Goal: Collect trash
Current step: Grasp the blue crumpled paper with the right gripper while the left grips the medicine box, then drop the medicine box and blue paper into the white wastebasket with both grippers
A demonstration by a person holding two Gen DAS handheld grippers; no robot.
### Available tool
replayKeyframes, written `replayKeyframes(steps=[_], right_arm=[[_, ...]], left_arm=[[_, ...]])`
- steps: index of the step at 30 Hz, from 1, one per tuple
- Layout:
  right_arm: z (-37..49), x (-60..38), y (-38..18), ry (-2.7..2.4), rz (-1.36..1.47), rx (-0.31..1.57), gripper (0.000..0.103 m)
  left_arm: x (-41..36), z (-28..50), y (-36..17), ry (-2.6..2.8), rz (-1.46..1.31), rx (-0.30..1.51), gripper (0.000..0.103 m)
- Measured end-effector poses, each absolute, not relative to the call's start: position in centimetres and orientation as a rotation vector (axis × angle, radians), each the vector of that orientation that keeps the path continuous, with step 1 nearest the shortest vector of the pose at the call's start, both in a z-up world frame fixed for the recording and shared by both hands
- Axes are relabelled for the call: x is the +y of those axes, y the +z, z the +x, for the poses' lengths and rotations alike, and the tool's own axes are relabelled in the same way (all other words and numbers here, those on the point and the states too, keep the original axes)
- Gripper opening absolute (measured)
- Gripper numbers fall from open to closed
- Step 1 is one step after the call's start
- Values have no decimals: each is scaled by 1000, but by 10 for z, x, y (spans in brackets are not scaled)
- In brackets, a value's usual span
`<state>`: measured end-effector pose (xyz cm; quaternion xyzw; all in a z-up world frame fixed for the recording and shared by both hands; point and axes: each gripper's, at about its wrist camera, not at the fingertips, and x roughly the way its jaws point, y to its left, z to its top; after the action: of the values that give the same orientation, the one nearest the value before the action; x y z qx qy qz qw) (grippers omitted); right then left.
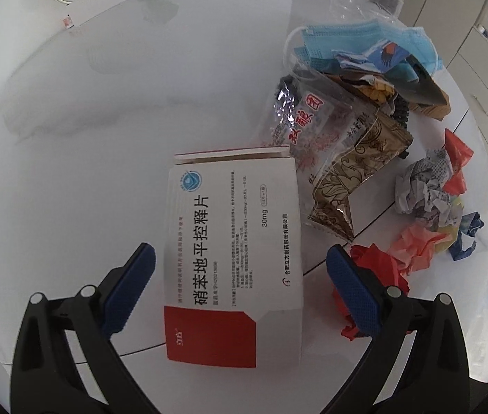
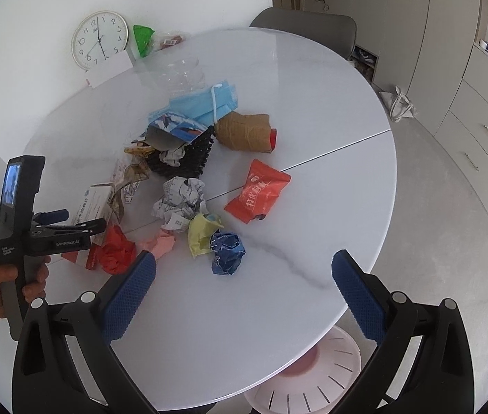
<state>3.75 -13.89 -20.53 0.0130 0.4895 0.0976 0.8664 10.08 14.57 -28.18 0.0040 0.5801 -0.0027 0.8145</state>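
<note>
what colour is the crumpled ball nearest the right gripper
Dark blue crumpled paper ball; shows best in the right wrist view.

Round white table point(image 2: 278, 79), grey chair point(image 2: 304, 26) — wall clock point(image 2: 100, 39), grey cabinets point(image 2: 433, 27)

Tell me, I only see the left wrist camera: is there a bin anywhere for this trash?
Observer: Yes, what looks like a pale pink slotted bin sits on the floor, partly under the table's near edge.
Operator: Is my other gripper holding something?
Observer: No, the right gripper is open and empty, over a bare part of the table.
Operator: Is anything else on the floor?
Observer: A white tote bag lies on the floor beyond the table.
</note>
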Motion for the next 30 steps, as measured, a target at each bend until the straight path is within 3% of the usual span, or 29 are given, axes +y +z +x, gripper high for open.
replayKeyframes(steps=[7, 13, 16, 19, 30], right_arm=[[62, -123, -251, 250, 40, 1093, 99], [88, -113, -293, 257, 44, 1176, 77], [91, -114, -296, 247, 46, 1178, 59], [92, -116, -295, 273, 76, 1194, 34], [61, -138, -253, 290, 156, 1105, 32]], left_arm=[[139, 103, -284, 4, 89, 1195, 79], [148, 102, -283, 3, 76, 1176, 77], [148, 96, -281, 7, 72, 1169, 77], [152, 89, -278, 12, 69, 1155, 77], [141, 52, -239, 38, 87, 1086, 77]])
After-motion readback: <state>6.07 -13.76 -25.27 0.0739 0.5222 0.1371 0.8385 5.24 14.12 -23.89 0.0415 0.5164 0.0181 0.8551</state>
